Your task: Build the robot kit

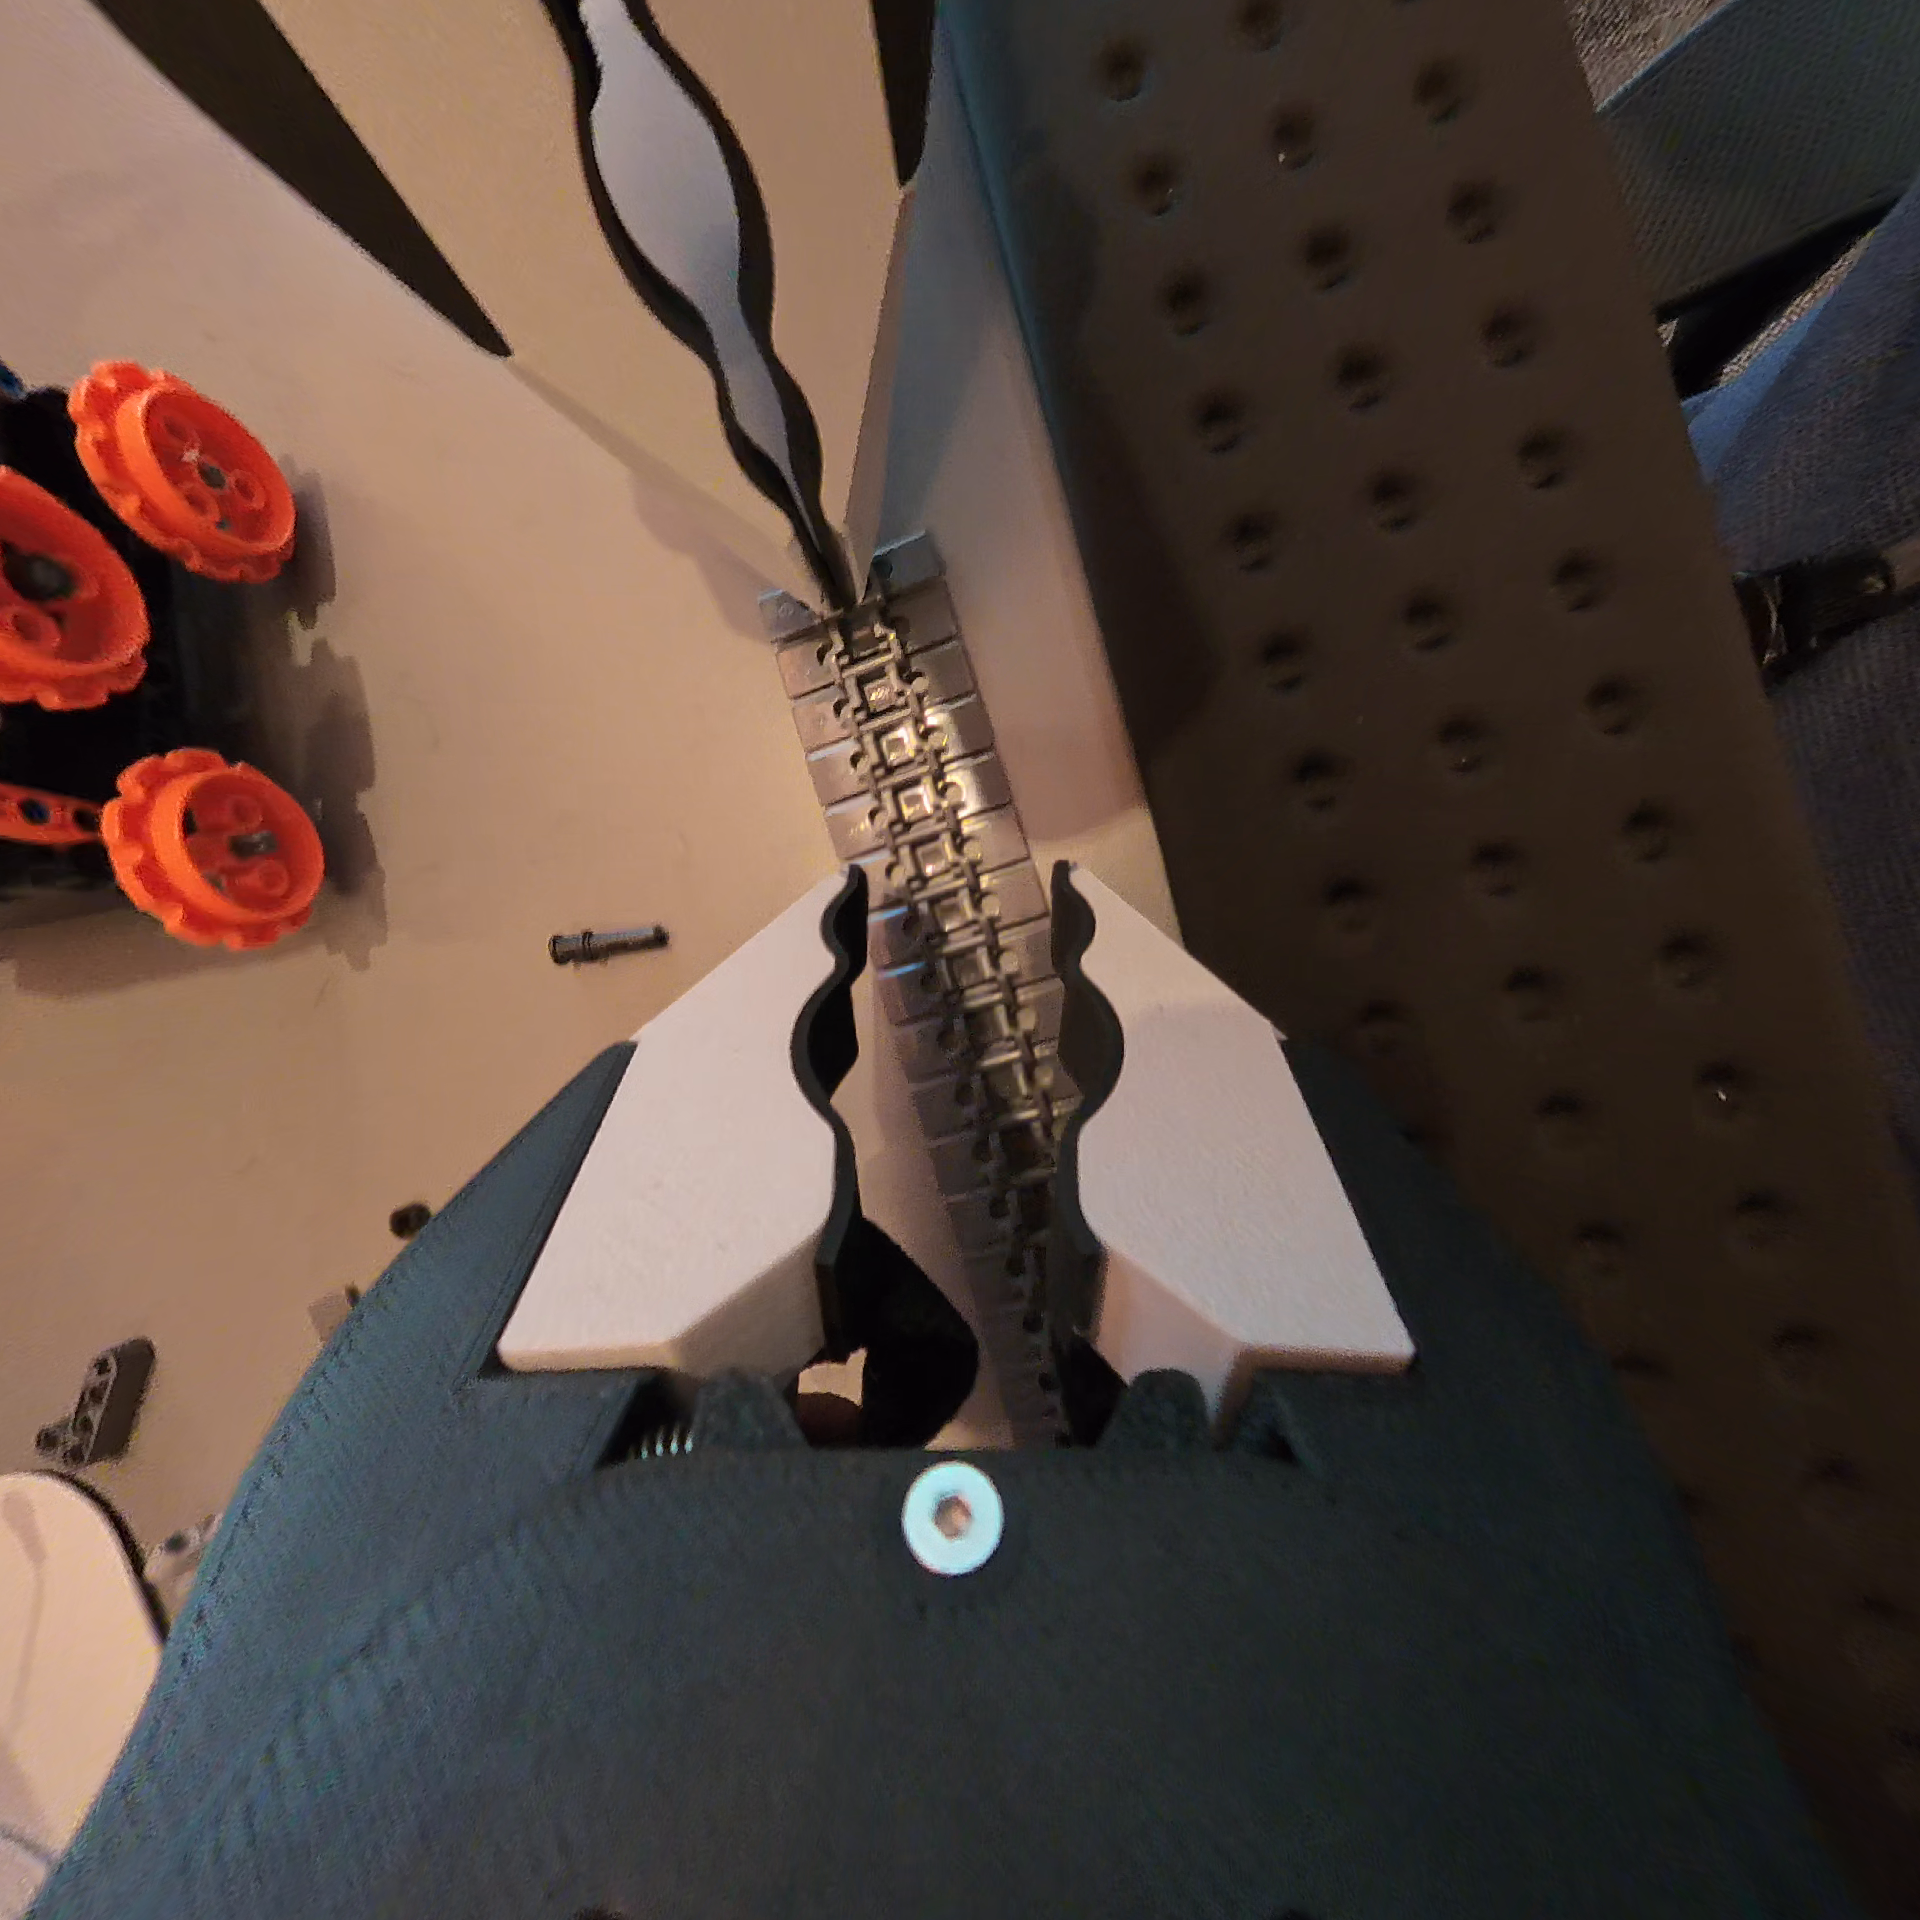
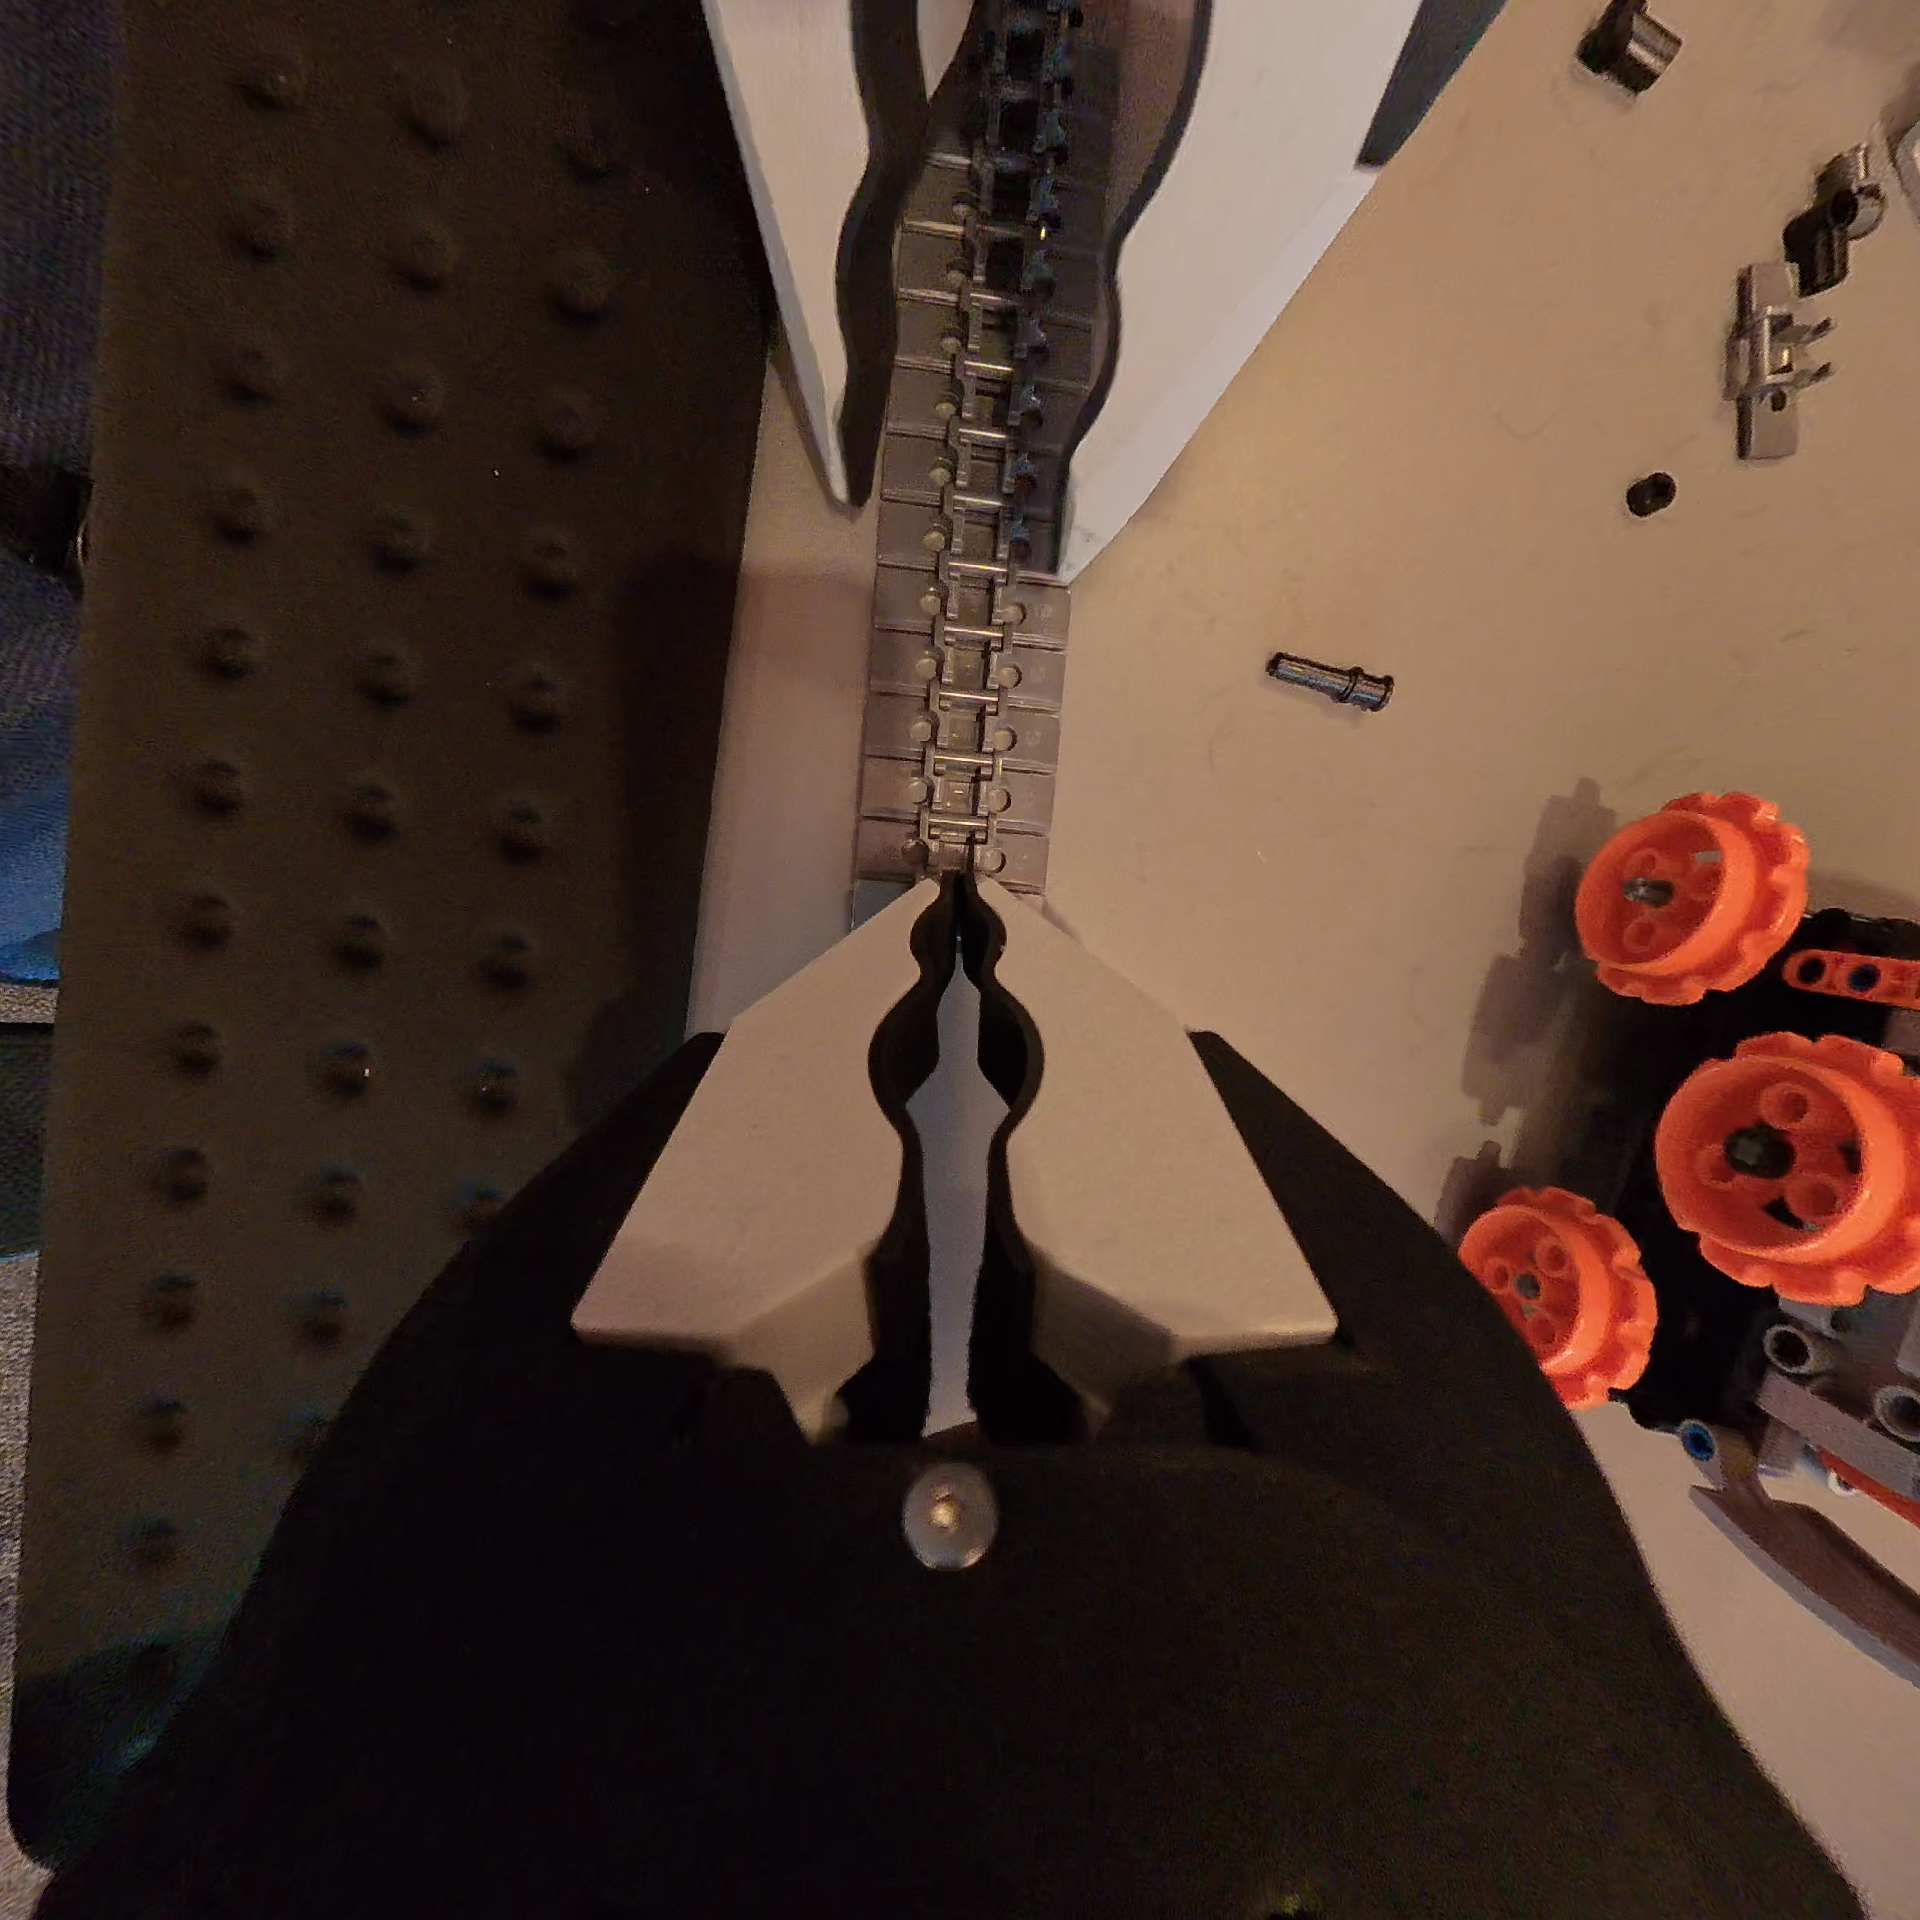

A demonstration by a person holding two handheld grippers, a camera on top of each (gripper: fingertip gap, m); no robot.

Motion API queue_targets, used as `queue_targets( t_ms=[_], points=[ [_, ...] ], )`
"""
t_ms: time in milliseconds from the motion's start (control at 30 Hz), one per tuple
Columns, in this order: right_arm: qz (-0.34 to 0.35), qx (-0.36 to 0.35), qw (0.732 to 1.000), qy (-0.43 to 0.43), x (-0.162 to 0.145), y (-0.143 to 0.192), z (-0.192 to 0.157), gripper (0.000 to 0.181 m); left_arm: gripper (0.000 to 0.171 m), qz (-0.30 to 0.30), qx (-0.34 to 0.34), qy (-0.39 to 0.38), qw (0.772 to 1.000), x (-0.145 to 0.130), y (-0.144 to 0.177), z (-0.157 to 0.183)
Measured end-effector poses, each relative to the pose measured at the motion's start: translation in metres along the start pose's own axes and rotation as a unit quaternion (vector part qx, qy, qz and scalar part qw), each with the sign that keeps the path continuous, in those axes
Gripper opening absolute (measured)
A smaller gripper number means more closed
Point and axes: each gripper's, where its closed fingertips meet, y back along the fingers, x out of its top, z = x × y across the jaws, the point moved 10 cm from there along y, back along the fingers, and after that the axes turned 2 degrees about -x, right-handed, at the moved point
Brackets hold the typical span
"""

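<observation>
A grey toy track chain [image 1: 914, 748] of linked treads stretches between my two grippers above the pale table [image 1: 499, 748]. My left gripper [image 1: 961, 883] has the chain running lengthwise between its fingers, and the pads close on the chain's two edges. In the right wrist view the chain [image 2: 971, 686] runs away from my right gripper [image 2: 958, 883], whose tips are shut on the end link's middle rib. The right gripper also shows in the left wrist view [image 1: 847, 582], pinching the chain's far end. The left gripper shows in the right wrist view [image 2: 961, 520].
A black toy vehicle with orange wheels [image 1: 187, 478] [image 2: 1694, 904] lies on the table. A dark pin [image 1: 608, 943] [image 2: 1330, 681] and small grey parts [image 2: 1771, 353] [image 1: 99, 1392] lie loose. A dark perforated panel [image 1: 1403, 623] [image 2: 364, 727] runs along the table's edge. My hands' fingertips stand some 6 centimeters from each other. From the left gripper's tips to the dark pin [image 1: 608, 943] is close to 6 centimeters.
</observation>
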Motion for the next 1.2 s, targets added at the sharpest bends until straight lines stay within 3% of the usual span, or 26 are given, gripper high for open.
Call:
queue_targets(
  t_ms=[267, 367, 600, 767, 933, 1033, 1200],
  points=[
    [-0.072, 0.017, 0.997, 0.002, 0.014, -0.003, 0.002, 0.0, 0.039, -0.058, -0.008, 0.049, 0.997, -0.028, 0.028, -0.005],
    [-0.096, 0.033, 0.995, -0.002, 0.019, -0.004, 0.006, 0.0, 0.038, -0.064, 0.023, 0.077, 0.995, -0.042, 0.051, -0.013],
    [-0.174, 0.067, 0.982, 0.004, 0.033, -0.01, 0.012, 0.0, 0.036, -0.025, 0.116, 0.136, 0.984, -0.07, 0.107, -0.031],
    [-0.209, 0.069, 0.975, 0.01, 0.04, -0.014, 0.012, 0.0, 0.034, -0.019, 0.13, 0.142, 0.981, -0.076, 0.112, -0.034],
    [-0.184, 0.046, 0.982, 0.009, 0.034, -0.009, 0.005, 0.0, 0.033, -0.047, 0.129, 0.151, 0.979, -0.093, 0.106, -0.036],
    [-0.135, 0.013, 0.991, -0.005, 0.035, 0.004, 0.003, 0.016, 0.031, -0.062, 0.107, 0.143, 0.982, -0.099, 0.099, -0.03],
    [-0.066, -0.031, 0.997, -0.027, 0.032, 0.022, 0.008, 0.02, 0.027, -0.11, 0.136, 0.166, 0.97, -0.117, 0.103, -0.035]
  ],
)
